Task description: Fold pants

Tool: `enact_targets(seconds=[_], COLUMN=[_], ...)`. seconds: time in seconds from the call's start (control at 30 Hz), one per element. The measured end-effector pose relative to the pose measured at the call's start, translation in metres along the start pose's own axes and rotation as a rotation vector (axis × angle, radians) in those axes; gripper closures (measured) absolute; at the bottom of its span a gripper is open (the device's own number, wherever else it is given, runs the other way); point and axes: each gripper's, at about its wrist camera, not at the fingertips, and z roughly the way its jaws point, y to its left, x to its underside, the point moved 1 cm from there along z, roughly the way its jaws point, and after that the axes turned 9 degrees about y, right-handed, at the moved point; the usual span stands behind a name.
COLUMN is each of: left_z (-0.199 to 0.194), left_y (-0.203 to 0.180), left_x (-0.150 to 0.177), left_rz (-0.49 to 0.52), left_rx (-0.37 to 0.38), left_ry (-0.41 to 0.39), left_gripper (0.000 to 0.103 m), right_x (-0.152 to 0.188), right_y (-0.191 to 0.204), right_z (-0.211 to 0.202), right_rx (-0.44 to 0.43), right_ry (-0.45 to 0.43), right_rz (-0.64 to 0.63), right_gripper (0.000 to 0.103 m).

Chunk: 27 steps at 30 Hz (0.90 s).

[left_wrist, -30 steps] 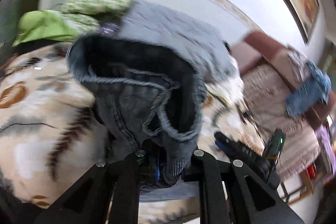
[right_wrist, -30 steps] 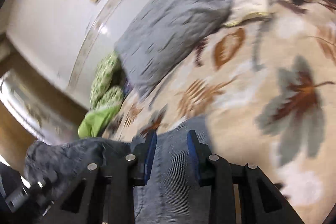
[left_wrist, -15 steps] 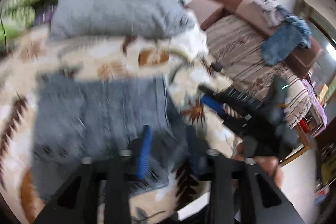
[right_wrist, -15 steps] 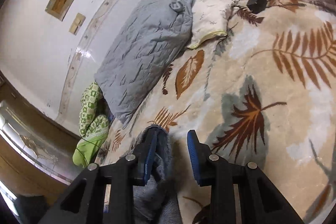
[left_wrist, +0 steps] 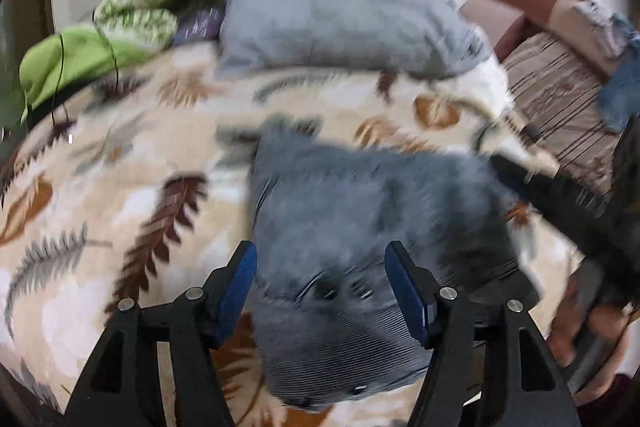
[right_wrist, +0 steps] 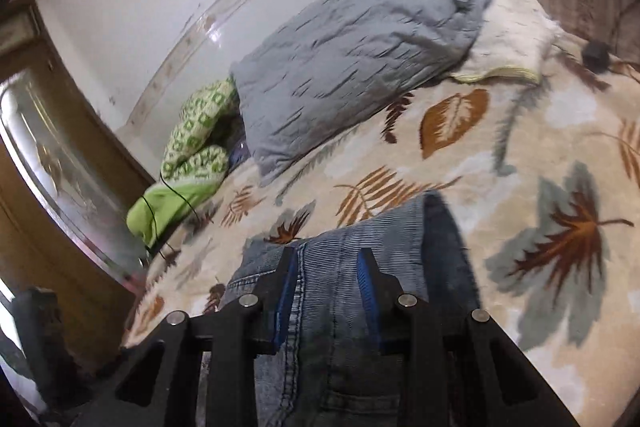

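1. The pants [left_wrist: 360,227], blue-grey denim, lie in a folded bundle on the leaf-patterned blanket [left_wrist: 132,211] covering the bed
2. The left gripper [left_wrist: 320,291] hangs over the near end of the bundle; its jaws are opening, the denim lies between them and the blue pads [left_wrist: 236,291] stand clear of it
3. The right gripper [right_wrist: 328,291] is part-way apart above a seam of the pants; whether its pads press the cloth I cannot tell
4. In the left wrist view a hand [left_wrist: 588,319] shows at the right edge on the other tool's dark body
5. A grey quilted pillow [right_wrist: 360,59] lies past the pants by the wall, a green cloth [right_wrist: 168,207] beside it
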Motion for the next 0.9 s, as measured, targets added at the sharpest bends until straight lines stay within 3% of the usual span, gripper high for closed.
enact_targets(seconds=[0.13,0.23,0.3,0.47,0.67,0.9], left_z=[0.024,0.033,0.036,0.035,0.030,0.028], left_y=[0.000,-0.001,-0.003,0.001,-0.003,-0.004], left_x=[0.016,0.026,0.029,0.028,0.029,0.031], left_rz=[0.042,0.072,0.093,0.081,0.102,0.111], left_rx=[-0.013,-0.006,-0.017,0.002,-0.036,-0.056], left_ry=[0.035,0.019,-0.001,-0.010,-0.031,-0.037], left_gripper=[0.036,0.027,0.023,0.022,0.022,0.022], right_x=[-0.001,0.008,0.012,0.019,0.030,0.045], right_y=[-0.003,-0.019,-0.019,-0.010,-0.012,-0.005], right_z=[0.030,0.069,0.070,0.064,0.047,0.032], right_rx=[0.042,0.132,0.138,0.179,0.144,0.192], right_ry=[0.088,0.237,0.216,0.214,0.212,0.210], right_rz=[0.030,0.073,0.064,-0.031,-0.065,-0.140], right_gripper=[0.070,0.069,0.069,0.069,0.069,0.067])
